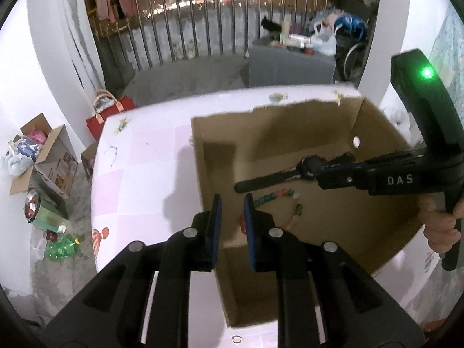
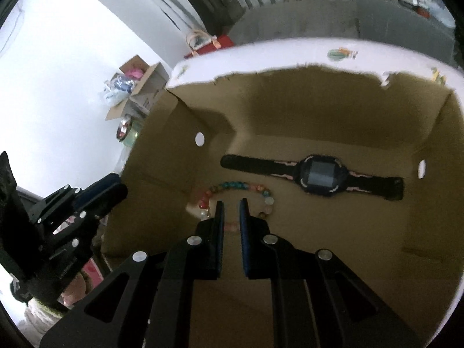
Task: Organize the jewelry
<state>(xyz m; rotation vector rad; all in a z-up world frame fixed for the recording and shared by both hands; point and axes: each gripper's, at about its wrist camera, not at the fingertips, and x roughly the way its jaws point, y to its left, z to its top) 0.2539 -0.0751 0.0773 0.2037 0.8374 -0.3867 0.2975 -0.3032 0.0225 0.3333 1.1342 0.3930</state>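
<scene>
An open cardboard box [image 1: 290, 133] [image 2: 319, 101] stands on a table with a white and pink cloth [image 1: 139, 174]. On the box floor lie a black wristwatch [image 1: 311, 166] [image 2: 322, 177], stretched out flat, and a bracelet of coloured beads [image 1: 275, 195] [image 2: 232, 186] in a loop. My left gripper [image 1: 232, 200] [image 2: 116, 185] hovers over the box's left wall, its jaws a narrow gap apart with nothing between them. My right gripper [image 2: 231, 204] [image 1: 320, 178] points down into the box above the bracelet, also slightly open and holding nothing.
A thin small trinket [image 1: 111, 152] lies on the cloth left of the box. On the floor to the left are an open carton of clutter [image 1: 43, 150], a red bag [image 1: 107, 113] and a green bottle [image 1: 61, 249]. A metal railing [image 1: 188, 40] runs behind the table.
</scene>
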